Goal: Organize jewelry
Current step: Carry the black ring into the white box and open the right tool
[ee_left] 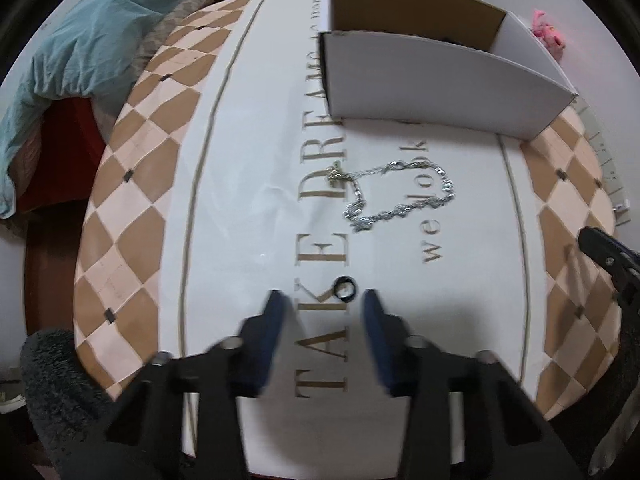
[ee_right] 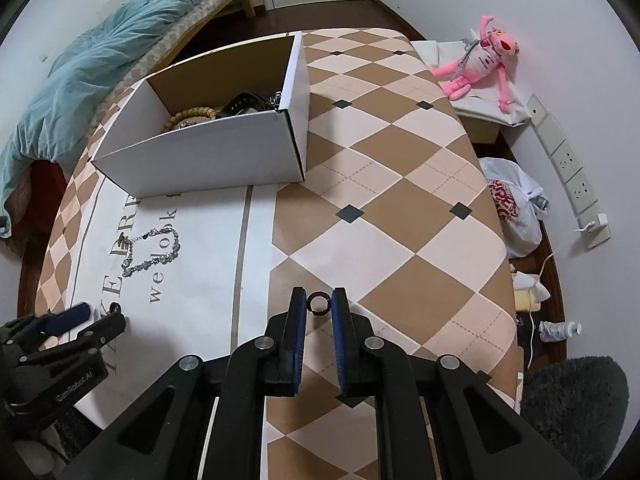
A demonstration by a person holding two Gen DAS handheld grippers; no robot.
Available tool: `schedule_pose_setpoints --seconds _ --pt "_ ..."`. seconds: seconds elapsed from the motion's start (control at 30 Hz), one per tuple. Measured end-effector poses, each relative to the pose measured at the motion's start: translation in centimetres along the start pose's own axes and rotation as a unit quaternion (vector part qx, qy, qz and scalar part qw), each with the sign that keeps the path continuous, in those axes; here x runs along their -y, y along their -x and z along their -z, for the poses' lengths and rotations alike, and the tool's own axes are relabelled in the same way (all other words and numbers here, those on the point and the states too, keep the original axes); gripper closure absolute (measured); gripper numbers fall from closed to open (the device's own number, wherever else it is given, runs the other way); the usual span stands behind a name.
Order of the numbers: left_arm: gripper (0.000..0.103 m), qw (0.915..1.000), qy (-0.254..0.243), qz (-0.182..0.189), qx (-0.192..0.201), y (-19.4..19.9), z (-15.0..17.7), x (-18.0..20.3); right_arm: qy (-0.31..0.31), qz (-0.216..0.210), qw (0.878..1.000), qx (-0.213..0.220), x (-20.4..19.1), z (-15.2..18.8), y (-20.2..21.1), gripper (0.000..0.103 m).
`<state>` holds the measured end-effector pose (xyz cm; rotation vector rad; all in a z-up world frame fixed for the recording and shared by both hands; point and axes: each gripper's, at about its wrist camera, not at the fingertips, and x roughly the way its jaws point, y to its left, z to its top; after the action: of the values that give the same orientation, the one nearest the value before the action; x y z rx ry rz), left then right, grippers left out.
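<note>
Jaws on my left gripper (ee_left: 324, 304) are standing wide apart, hovering just near of a black ring (ee_left: 345, 289) lying on the white lettered strip of the table (ee_left: 132, 184). My right gripper (ee_right: 319, 304) is pinching a second black ring (ee_right: 319, 304) between its blue pads (ee_right: 341, 344), over the checkered part of the table. Farther off, a silver chain necklace (ee_left: 394, 194) is lying looped on the white strip, well apart from both grippers. At the far side the white cardboard box (ee_right: 208, 152) is sitting open, holding a beaded bracelet (ee_right: 192, 114) and dark pieces I cannot make out.
</note>
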<state>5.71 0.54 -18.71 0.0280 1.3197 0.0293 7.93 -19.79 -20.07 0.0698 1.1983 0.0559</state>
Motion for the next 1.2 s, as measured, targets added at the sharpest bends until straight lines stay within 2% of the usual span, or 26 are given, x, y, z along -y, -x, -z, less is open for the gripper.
schedule_pose_setpoints --seconds 0.07,0.17,0.47,0.83,1.03,1.2 --pt "0.086 1.0000 -0.006 0.004 0.003 0.2 0.1 0.3 0.000 -0.001 1.000 0.000 0.0 0.0 0.1 0.090" --pt "0.095 0.9999 -0.011 0.010 0.006 0.2 0.1 0.5 0.003 -0.001 1.000 0.004 -0.2 0.0 0.4 0.090" --pt "0.096 0.9992 -0.018 0.020 0.030 1.9 -0.1 0.6 0.001 -0.007 1.000 0.016 -0.5 -0.2 2.0 0.090" --pt "0.096 0.9925 -0.029 0.051 0.107 8.3 -2.4 1.6 -0.011 -0.035 0.998 0.059 -0.7 -2.3 5.9 0.090" --pt "0.096 0.9878 -0.028 0.080 0.130 10.9 -5.6 1.5 -0.026 -0.063 0.994 0.080 -0.5 -5.2 7.6 0.090" --pt "0.096 0.9853 -0.014 0.117 0.124 11.2 -10.1 0.6 -0.027 -0.095 0.992 0.081 -0.9 -9.8 7.0 0.090"
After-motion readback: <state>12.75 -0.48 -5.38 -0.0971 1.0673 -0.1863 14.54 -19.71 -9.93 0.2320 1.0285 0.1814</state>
